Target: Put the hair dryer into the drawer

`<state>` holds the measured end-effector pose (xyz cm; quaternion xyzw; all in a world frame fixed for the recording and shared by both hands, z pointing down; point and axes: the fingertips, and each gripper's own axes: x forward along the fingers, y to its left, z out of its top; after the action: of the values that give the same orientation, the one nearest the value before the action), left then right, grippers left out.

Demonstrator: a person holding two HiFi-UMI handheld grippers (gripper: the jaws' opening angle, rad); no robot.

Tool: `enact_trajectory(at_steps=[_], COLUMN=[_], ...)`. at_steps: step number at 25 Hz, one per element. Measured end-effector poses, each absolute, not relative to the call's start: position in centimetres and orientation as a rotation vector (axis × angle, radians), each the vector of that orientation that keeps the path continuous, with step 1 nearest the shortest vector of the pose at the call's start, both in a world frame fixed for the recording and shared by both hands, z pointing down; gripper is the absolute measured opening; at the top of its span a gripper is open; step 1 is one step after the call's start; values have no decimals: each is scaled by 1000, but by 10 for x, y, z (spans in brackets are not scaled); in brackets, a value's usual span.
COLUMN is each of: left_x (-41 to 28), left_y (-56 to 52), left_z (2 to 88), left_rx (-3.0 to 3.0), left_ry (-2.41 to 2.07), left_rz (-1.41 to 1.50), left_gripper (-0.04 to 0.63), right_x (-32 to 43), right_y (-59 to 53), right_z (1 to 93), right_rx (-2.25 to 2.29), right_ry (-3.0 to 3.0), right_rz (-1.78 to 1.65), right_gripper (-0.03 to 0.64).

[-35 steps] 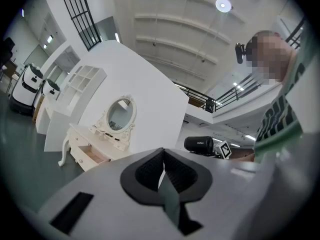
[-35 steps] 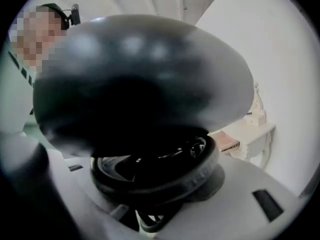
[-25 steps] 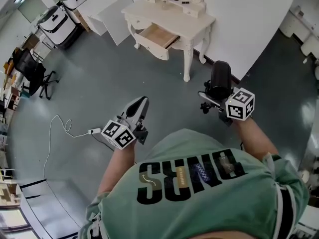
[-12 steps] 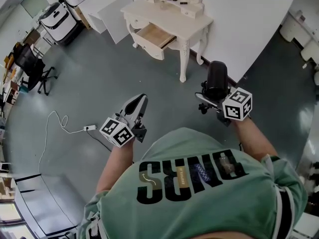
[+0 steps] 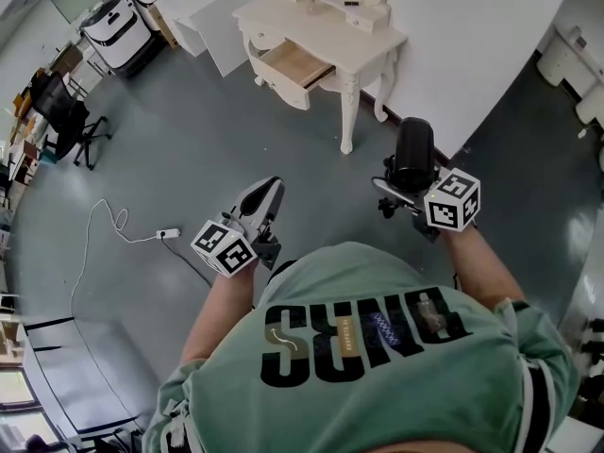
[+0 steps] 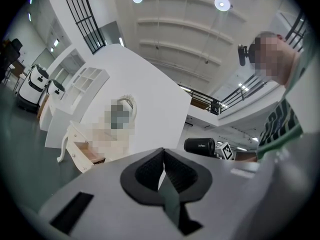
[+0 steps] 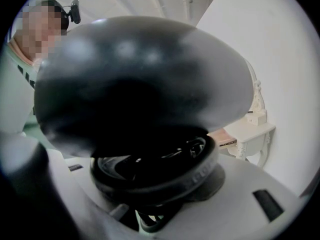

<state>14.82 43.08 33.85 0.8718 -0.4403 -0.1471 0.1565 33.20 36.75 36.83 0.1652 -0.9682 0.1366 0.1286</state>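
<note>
Ahead, across a wide stretch of smooth grey floor (image 5: 189, 149), a cream dressing table (image 5: 373, 36) on curved legs, with its wood-lined drawer (image 5: 294, 64) pulled out past the front edge. Clamped in the right gripper (image 5: 404, 179), the glossy black, round-barrelled hair dryer (image 5: 413, 149). Left gripper (image 5: 266, 196) closed on nothing, ribbed pads (image 6: 145, 171) touching.

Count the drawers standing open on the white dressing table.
1. The drawer is pulled out from the front of the dressing table, on the side facing the person in the head view. The table's other sides are hidden, so more could exist.
</note>
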Motion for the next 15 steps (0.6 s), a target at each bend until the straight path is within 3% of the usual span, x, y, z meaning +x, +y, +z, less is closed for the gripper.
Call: enact_trajectory(at_steps=[8, 15], left_x=[112, 37], left_y=[392, 291], left_z=[360, 382], left_rx=[2453, 2473], left_ry=[-1250, -1169], left_rz=[-429, -423], left_gripper=[12, 12], right_x=[299, 223], right_y=[329, 236], right_z=[389, 402], right_rx=[475, 540], right_ry=[-2789, -2784], right_rz=[438, 459], right_gripper=[218, 218])
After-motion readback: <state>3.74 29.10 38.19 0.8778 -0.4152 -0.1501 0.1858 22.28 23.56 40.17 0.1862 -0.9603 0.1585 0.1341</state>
